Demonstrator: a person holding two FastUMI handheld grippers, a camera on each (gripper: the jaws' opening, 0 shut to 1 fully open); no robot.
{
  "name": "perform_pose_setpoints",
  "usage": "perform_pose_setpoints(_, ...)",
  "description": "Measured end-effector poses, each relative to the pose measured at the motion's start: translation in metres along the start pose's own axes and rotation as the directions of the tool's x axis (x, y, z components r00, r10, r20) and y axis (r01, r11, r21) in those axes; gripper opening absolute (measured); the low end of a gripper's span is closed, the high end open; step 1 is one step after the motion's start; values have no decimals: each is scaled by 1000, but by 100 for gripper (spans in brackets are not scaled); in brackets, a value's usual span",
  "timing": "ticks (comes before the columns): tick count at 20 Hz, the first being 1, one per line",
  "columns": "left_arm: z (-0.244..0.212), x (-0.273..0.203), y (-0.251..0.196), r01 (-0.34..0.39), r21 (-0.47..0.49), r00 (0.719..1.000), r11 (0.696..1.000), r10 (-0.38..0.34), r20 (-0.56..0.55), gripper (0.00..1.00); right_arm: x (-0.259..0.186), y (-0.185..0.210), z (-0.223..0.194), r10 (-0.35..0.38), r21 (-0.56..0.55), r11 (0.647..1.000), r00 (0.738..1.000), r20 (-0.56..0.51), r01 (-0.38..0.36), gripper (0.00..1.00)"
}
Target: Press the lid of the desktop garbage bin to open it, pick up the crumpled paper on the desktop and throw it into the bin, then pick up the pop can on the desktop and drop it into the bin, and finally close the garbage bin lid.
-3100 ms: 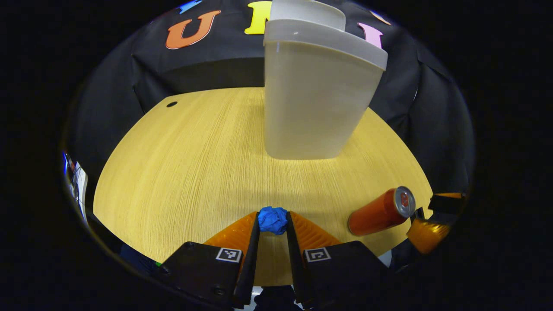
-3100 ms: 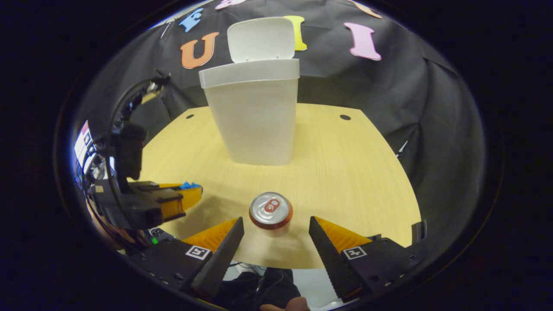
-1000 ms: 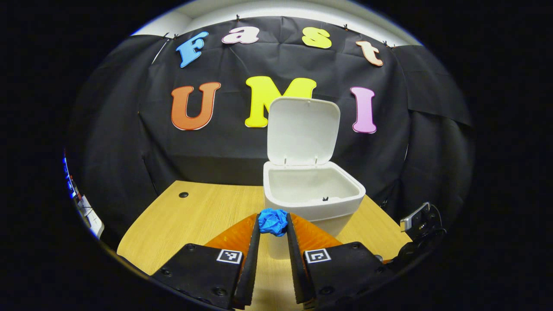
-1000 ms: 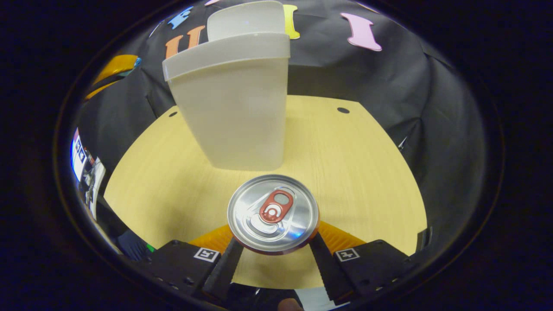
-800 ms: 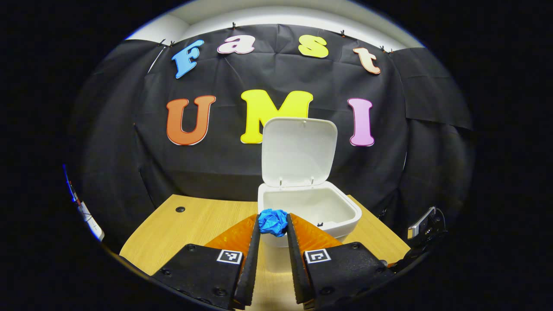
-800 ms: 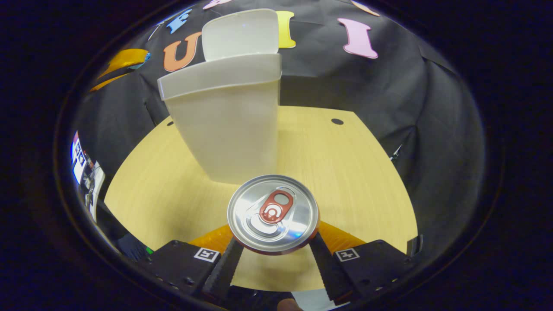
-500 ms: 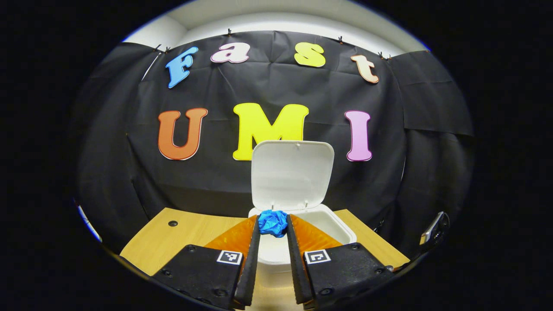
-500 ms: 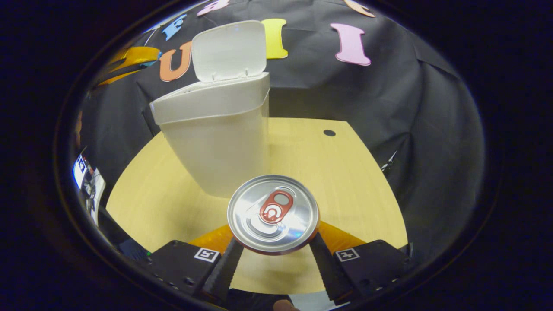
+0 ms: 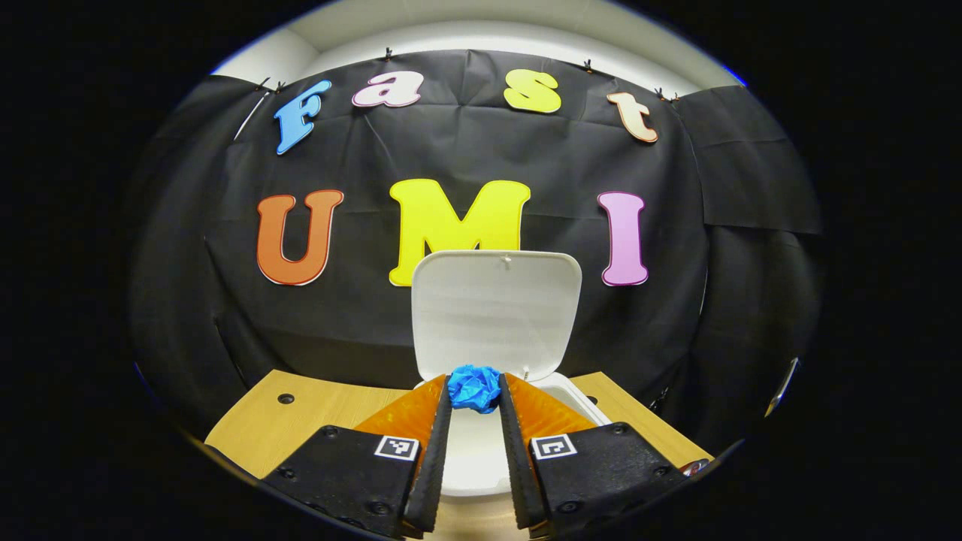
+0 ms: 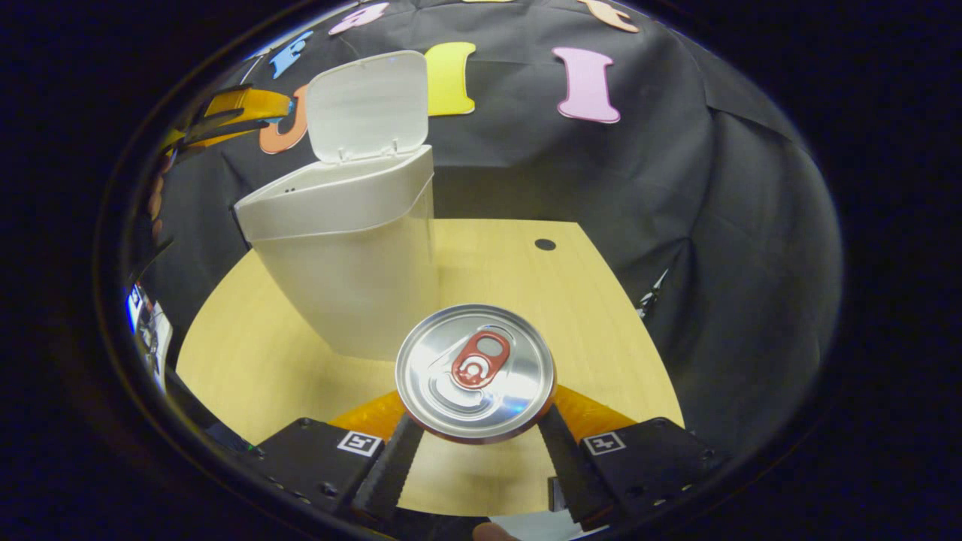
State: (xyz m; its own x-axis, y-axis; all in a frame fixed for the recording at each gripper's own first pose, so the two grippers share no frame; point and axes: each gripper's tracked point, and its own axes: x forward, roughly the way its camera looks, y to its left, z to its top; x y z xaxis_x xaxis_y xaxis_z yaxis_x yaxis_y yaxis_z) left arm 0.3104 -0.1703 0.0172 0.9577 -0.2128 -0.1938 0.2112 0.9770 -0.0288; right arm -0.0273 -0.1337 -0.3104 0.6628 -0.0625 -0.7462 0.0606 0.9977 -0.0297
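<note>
The left gripper [image 9: 475, 402], clenched on the blue paper [image 9: 474, 388], has risen above the open bin [image 9: 481, 451], so the drop looks imminent, while the right gripper [image 10: 475, 443], gripping the can [image 10: 475, 371], has lifted beside the bin.

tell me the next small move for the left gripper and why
Probably open the left gripper to let go. It is shut on the blue crumpled paper, which hangs in front of the raised lid and seems to be above the open bin, so the paper should fall in. If it is short of the mouth, ease forward first. The right gripper holds the pop can for later.
</note>
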Motion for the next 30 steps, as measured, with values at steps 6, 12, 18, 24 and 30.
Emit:
perform_pose_setpoints(6, -5, 6, 0, -14, -2, 1000, 1000, 14, -16, 59, 2, 1, -1, 0, -4, 1000, 1000, -4, 0, 82)
perform_pose_setpoints(12, -3, 3, 5, -27, -7, 1000, 1000, 27, -5, 98, 2, 7, 3, 7, -22, 1000, 1000, 4, -7, 82)
perform_pose_setpoints(18, -4, -9, 16, -44, -20, 999, 999, 44, 2, 98, -5, 11, 14, 3, -71, 997, 1000, 27, -1, 82)
perform_pose_setpoints(24, -9, -42, 38, -87, -1, 996, 996, 87, 18, 98, -37, 5, 68, 8, -72, 997, 995, 96, -1, 82)
perform_pose_setpoints(30, -25, -78, 71, -176, -40, 984, 984, 176, 2, 98, -65, 12, 156, 60, -124, 992, 982, 180, -38, 81)
